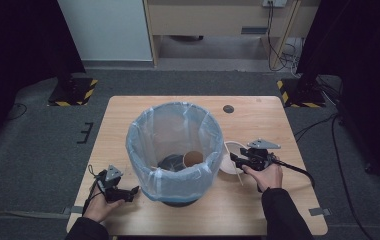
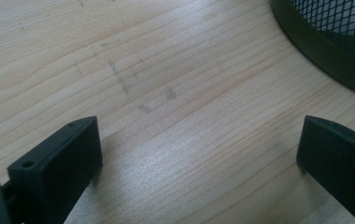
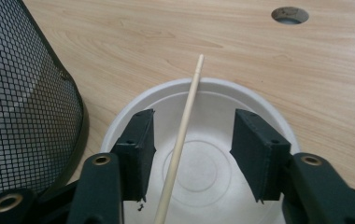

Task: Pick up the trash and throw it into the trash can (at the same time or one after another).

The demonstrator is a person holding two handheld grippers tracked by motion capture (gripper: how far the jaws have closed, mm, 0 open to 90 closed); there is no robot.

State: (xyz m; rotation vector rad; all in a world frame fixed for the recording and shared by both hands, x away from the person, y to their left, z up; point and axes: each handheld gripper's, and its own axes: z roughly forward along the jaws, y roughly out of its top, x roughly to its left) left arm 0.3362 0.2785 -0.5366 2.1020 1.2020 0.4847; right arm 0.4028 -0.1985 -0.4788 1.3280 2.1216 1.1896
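At right of centre in the high view the right gripper (image 3: 192, 156) hangs over the bowl (image 3: 264, 105), jaws half open astride the stick (image 3: 181, 135) without pinching, seemingly to bin it (image 1: 175, 150), while the left gripper (image 2: 199, 154) idles wide open and empty.

No readable text, label, brand, number or sign anywhere in view
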